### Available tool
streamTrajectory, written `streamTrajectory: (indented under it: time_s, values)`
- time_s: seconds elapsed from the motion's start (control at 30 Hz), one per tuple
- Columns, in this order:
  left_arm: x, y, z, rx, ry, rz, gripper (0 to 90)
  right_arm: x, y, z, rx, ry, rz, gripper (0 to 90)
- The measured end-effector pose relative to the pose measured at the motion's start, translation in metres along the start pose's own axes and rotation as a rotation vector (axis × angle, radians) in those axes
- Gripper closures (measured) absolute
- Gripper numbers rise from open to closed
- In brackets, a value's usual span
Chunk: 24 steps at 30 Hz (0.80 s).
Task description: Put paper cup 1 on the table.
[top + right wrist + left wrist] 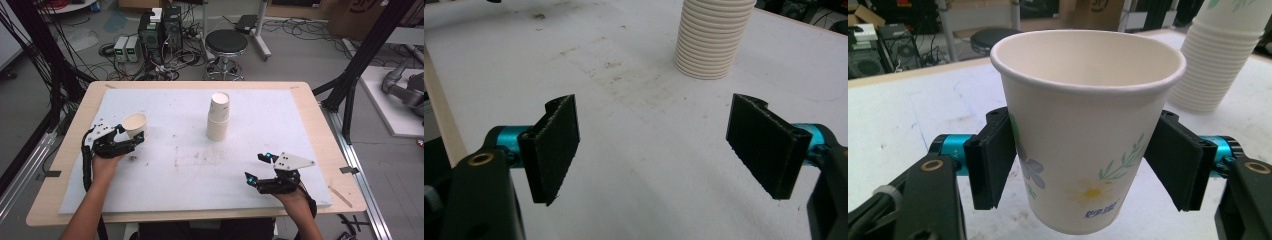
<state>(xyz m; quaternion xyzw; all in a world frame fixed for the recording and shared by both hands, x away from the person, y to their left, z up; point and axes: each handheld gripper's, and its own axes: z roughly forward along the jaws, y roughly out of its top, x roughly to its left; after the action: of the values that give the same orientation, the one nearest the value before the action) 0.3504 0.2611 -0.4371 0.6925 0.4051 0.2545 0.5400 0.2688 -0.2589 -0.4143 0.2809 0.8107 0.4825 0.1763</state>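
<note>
The stack of paper cups point(1220, 55) is cut off at the top and right edges in the left gripper view, and at the top in the right gripper view (rims out of frame). The flowered paper cup point(1083, 125), beside that stack, covers the inner faces of both pads point(993, 160); its small blue print is unreadable.

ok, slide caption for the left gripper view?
Left tongs clamp a flowered paper cup, cup stack behind.

Even, diffuse overhead light keeps the white foam-covered table top point(165, 185) bright, with soft faint shadows. The floral white paper cup point(1083, 130) looks sharp at centre frame; the ribbed stack of white paper cups point(1220, 55) at upper right blurs slightly.
</note>
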Motion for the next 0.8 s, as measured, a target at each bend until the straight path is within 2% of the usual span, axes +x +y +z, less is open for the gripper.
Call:
streamTrajectory:
  time_s: [0.1,0.23,0.37,0.43,0.7,0.8]
  values:
    - [0.002,-0.003,0.003,0.029,0.009,-0.013,30.9,0.000,0.000,-0.001,-0.004,-0.001,-0.004,21.8]
    - [0.003,-0.005,0.006,0.076,0.045,-0.009,31.5,0.000,0.000,-0.002,-0.002,-0.001,0.002,21.8]
    - [0.003,-0.007,0.008,0.119,0.054,0.002,32.2,0.000,-0.001,-0.002,0.002,-0.001,0.005,21.8]
    - [0.002,-0.009,0.010,0.155,0.069,0.016,32.3,0.000,-0.001,-0.003,-0.001,-0.001,0.003,21.8]
    - [-0.001,-0.009,0.005,0.200,0.083,0.032,32.9,0.001,-0.002,-0.005,0.000,-0.002,0.007,21.8]
    - [-0.002,-0.014,0.001,0.199,0.091,0.033,32.8,0.002,-0.002,-0.006,-0.002,-0.004,0.003,21.8]
